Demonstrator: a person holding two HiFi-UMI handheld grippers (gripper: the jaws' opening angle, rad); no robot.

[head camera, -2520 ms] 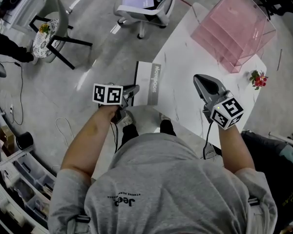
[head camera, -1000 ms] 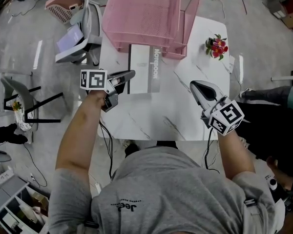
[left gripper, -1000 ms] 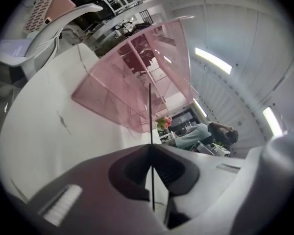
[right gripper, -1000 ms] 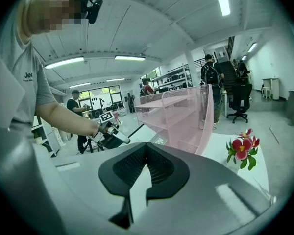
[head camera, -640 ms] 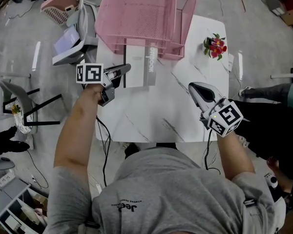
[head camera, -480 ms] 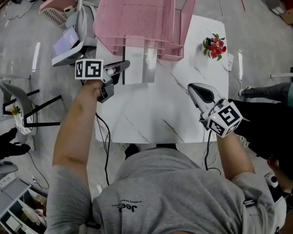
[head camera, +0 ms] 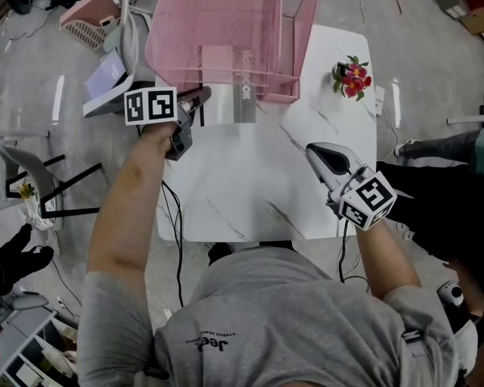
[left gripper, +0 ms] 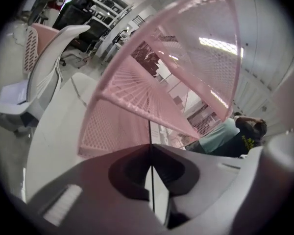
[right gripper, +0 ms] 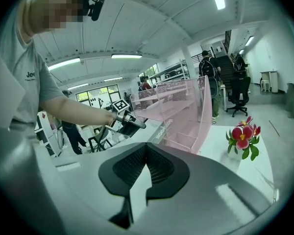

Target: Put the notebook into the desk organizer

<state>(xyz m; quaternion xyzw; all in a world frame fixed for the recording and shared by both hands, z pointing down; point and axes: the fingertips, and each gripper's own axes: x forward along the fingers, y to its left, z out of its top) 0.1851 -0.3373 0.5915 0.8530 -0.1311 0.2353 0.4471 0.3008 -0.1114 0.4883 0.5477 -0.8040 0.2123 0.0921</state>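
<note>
Grey tee (head camera: 290, 313) sits nearest the cam, w/ small print on it, upside down from here: "Jee" plus more I can't make out. R gripper (head camera: 313, 150) hangs over the near-right part of the white table (head camera: 250, 184), same spot as a sec ago. Its jaws are pressed together at the tips w/ nothing between. Its marker cube (head camera: 367, 200) has only black-and-white squares, no letters.

The change is on the L side. L gripper (head camera: 203, 97), clenched on the near-left edge of the notebook (head camera: 218, 114), has gone fwd w/ it. A sec ago most of the cover lay out on the table in front of the pink mesh desk organizer (head camera: 226, 22). Now only a near strip shows; the rest is under the mesh, in the bottom tier. L gripper view agrees: a thin edge pinched between the pads, running straight toward the tray's mouth.

So insertion looks mostly done. What's left, I'd judge, is a short last push, then letting go. The tips are already close to the organizer's front lip, so a release & nudge may be needed.

Writing: the cover's grey band read "Notebook" earlier. Now it's mostly behind mesh & not legible from the head cam. Red flowers (head camera: 351, 77) at the far right carry no label.
</note>
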